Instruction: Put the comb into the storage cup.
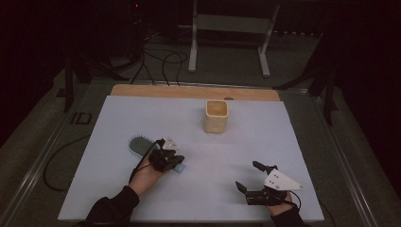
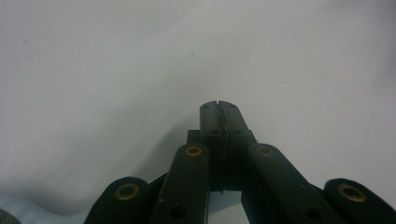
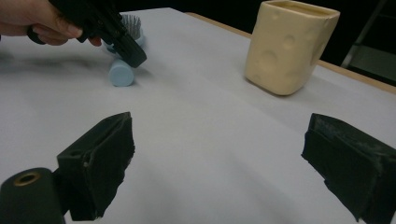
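A light blue hairbrush (image 1: pixel 140 145) lies on the white mat, bristles up, with its round handle end (image 3: pixel 120 73) pointing toward me. My left gripper (image 1: pixel 172 160) hovers just over that handle, tilted down. Its jaws are pressed together with nothing between the tips (image 2: pixel 219 111). A cream cup with dimpled sides (image 1: pixel 216 116) stands upright at the middle back of the mat. At the front right, my right gripper (image 1: pixel 247 176) stands open above bare mat. Its two pads (image 3: pixel 100 163) are wide apart and frame the cup (image 3: pixel 289 44) farther off.
The white mat (image 1: pixel 198 198) covers a wooden table whose far edge (image 1: pixel 189 91) shows as a tan strip. Beyond it are cables on the floor and a white metal stand (image 1: pixel 227 28). Open mat lies between the two grippers and the cup.
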Tool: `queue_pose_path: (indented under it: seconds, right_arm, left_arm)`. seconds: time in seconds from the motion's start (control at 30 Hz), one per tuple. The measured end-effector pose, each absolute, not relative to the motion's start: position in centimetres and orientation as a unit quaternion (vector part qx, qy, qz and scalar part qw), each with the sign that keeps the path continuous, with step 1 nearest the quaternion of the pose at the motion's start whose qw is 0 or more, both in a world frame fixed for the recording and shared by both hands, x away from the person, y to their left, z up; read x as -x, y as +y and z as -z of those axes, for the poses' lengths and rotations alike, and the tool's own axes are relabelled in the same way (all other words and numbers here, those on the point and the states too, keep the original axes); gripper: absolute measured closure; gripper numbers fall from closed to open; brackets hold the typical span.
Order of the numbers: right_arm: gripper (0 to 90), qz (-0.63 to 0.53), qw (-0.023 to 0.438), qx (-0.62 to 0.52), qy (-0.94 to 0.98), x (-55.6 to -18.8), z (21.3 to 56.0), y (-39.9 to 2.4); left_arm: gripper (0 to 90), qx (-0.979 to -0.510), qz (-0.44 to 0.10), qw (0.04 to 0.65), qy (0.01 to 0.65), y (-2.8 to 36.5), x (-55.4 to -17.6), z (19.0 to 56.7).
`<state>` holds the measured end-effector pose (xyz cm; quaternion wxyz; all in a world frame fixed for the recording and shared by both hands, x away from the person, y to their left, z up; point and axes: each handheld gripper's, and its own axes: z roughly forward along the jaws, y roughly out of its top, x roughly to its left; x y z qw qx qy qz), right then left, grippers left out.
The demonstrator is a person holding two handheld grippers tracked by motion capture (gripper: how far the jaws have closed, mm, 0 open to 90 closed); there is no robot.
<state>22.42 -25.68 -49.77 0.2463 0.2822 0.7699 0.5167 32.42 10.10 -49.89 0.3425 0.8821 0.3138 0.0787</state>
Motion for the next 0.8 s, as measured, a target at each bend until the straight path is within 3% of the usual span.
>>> queue_pose_path:
  seconds: [0.8]
  right_arm:
    - [8.5,-0.517,0.248,-0.278,0.771,-22.4,49.7,-25.5]
  left_arm:
    - [89.8,-0.902,-0.055,0.306,0.299,13.7,-28.9,49.8]
